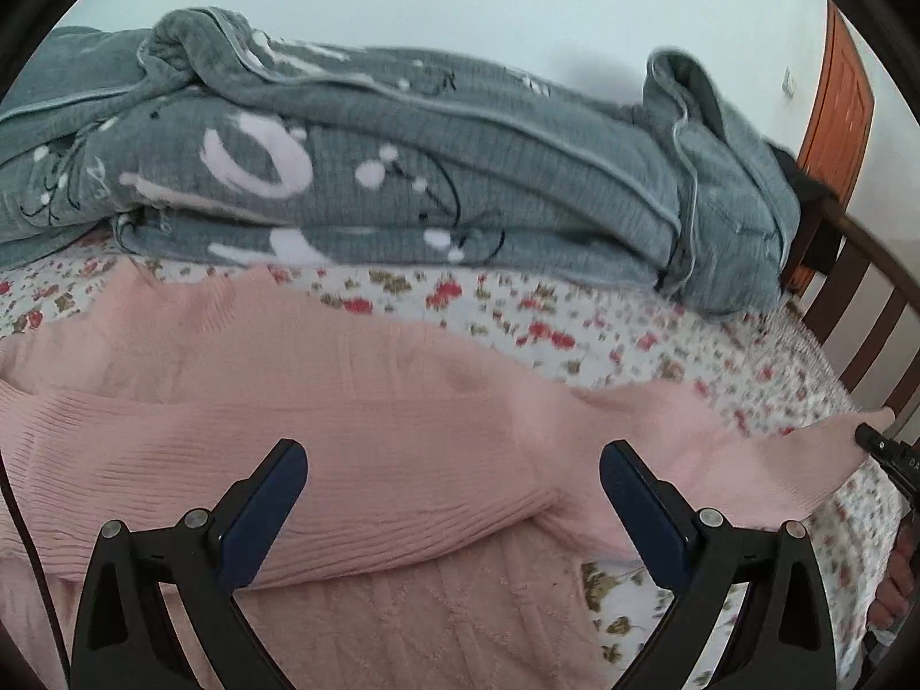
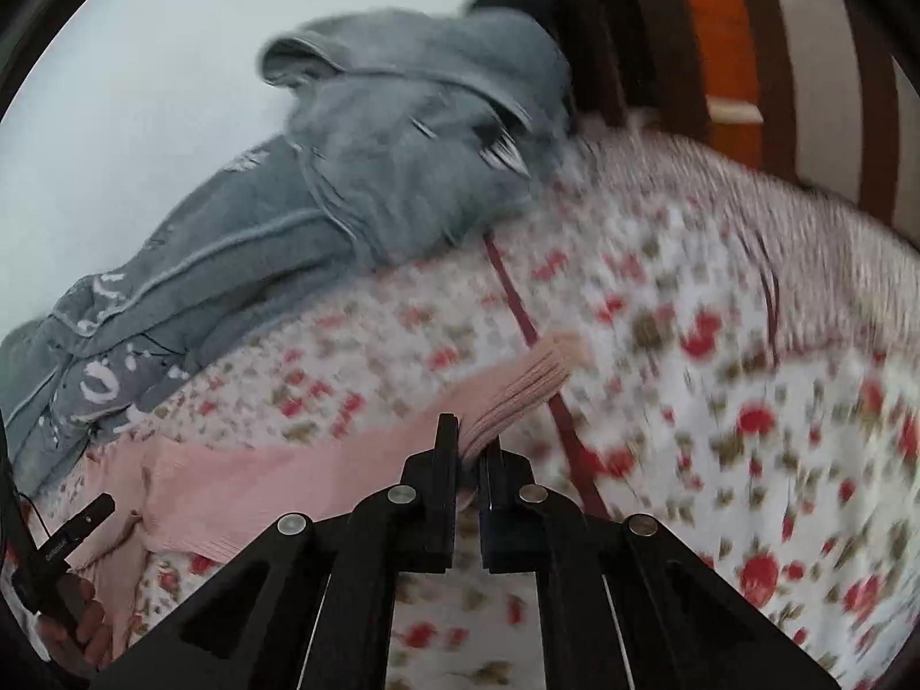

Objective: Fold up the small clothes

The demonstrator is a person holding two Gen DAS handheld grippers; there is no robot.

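A pink ribbed knit sweater (image 1: pixel 356 437) lies on the floral bedsheet (image 1: pixel 604 328), one sleeve folded across its body. My left gripper (image 1: pixel 454 477) is open just above the folded sleeve, holding nothing. The other sleeve stretches out to the right, where my right gripper (image 1: pixel 868 437) holds its cuff. In the right wrist view my right gripper (image 2: pixel 468 443) is shut on the pink sleeve cuff (image 2: pixel 523 385), lifted above the sheet (image 2: pixel 747 402). The left gripper (image 2: pixel 86 517) shows at the far left of that view.
A grey patterned blanket (image 1: pixel 402 172) is piled along the far side of the bed, also seen in the right wrist view (image 2: pixel 345 213). A dark wooden bed rail (image 1: pixel 862 293) and an orange-brown door (image 1: pixel 839 80) stand at the right. A pale wall lies behind.
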